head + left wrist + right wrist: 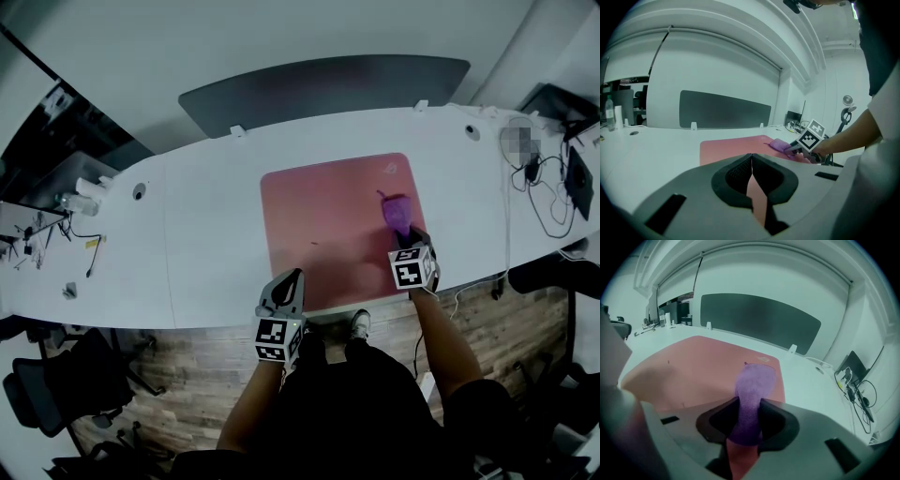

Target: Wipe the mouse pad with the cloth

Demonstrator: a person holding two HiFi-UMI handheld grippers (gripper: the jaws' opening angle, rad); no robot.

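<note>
- Purple cloth (pixel 754 383) is pinched between the jaws of the right gripper (pixel 749 409), and its free end lies flat on the pink mouse pad (pixel 689 366).
- From the head view, the right gripper (pixel 409 240) presses the cloth (pixel 395 210) onto the right part of the mouse pad (pixel 323 230), near its far right corner.
- Over the pad's near left edge, the left gripper (pixel 294 278) has its jaws together with nothing between them. Its own view shows the left gripper (pixel 751 161) empty and pointed across the mouse pad (pixel 731 143).
- Wiping looks under way rather than finished. The cloth covers only 1 small patch at the right, and no wiped area can be told from the rest.
- 1 small dark speck (pixel 312 246) sits near the pad's middle, so the middle and left probably remain to be wiped.
- Around the pad, the white desk (pixel 206 225) carries no container.
- At the desk's far left end stands 1 bottle (pixel 609 111), but its contents cannot be made out.
</note>
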